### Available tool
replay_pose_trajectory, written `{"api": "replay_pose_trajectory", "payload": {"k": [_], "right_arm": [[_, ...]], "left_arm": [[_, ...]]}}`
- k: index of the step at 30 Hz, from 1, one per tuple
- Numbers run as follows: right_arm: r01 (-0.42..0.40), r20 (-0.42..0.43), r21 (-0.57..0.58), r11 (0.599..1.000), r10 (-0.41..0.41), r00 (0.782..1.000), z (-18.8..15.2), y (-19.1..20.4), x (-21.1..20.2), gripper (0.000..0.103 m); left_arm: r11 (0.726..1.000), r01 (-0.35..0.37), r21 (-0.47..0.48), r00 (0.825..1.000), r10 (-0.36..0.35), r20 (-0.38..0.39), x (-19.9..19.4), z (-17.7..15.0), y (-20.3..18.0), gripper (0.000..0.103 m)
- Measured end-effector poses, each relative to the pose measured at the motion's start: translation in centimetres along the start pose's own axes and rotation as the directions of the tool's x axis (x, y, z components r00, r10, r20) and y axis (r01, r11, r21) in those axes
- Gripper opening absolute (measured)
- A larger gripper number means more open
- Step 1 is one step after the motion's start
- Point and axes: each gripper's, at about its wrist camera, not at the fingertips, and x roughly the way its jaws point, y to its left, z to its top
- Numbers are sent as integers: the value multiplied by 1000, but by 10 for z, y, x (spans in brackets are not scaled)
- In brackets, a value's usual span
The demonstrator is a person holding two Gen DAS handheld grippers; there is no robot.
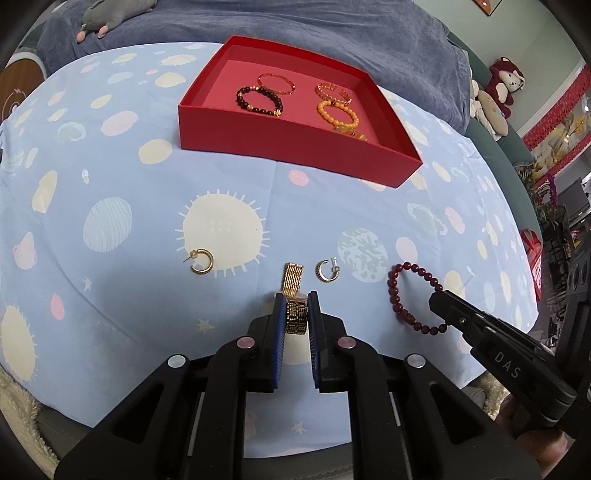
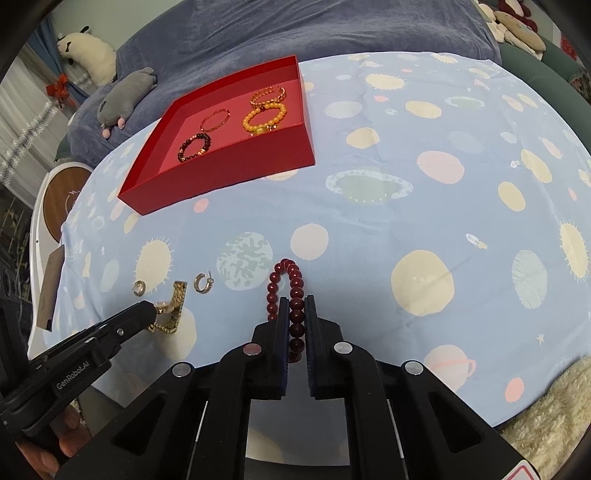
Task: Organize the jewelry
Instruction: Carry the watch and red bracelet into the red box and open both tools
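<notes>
The left tool (image 1: 296,314) is clenched on a gold metal link watch band (image 1: 294,295): its two blue-padded fingers (image 1: 279,317) press on the dark-and-gold section, while the bright ribbed gold strap sticks out past the tips toward 12 o'clock in the left wrist view. In the right wrist view the same band (image 2: 173,306) hangs at the tip of that tool at about 9 o'clock.

The right tool (image 2: 296,325) is clenched on a dark red round-bead bracelet (image 2: 291,295); one side of the loop runs between its fingers and the rest arches out toward 12 o'clock, lying on the light blue cloth printed with planets and suns (image 1: 147,192) that covers the worktop.

Two small gold half-hoop earrings lie on the cloth: one (image 1: 202,261) at 10 o'clock from the left tool, the other (image 1: 327,270) just beside the watch strap at 1 o'clock.

Farther off at 12 o'clock stands a shallow open red cardboard box (image 1: 295,147). Inside it lie a dark brown bead bracelet (image 1: 259,100), a thin gold bangle (image 1: 276,84), an orange bead bracelet (image 1: 338,115) and an ornate gold cuff (image 1: 332,90). A grey-blue blanket (image 1: 295,29) lies beyond the box.
</notes>
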Motion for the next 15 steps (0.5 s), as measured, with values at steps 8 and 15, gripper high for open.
{"api": "replay_pose_trajectory", "payload": {"k": [8, 15], "right_arm": [[-45, 74, 2, 999, 45, 996, 24, 10, -27, 8], [-97, 138, -31, 995, 100, 985, 70, 26, -39, 8]], "left_arm": [[999, 52, -7, 998, -51, 45, -26, 25, -9, 11], [998, 68, 7, 991, -68, 113, -41, 69, -15, 11]]}}
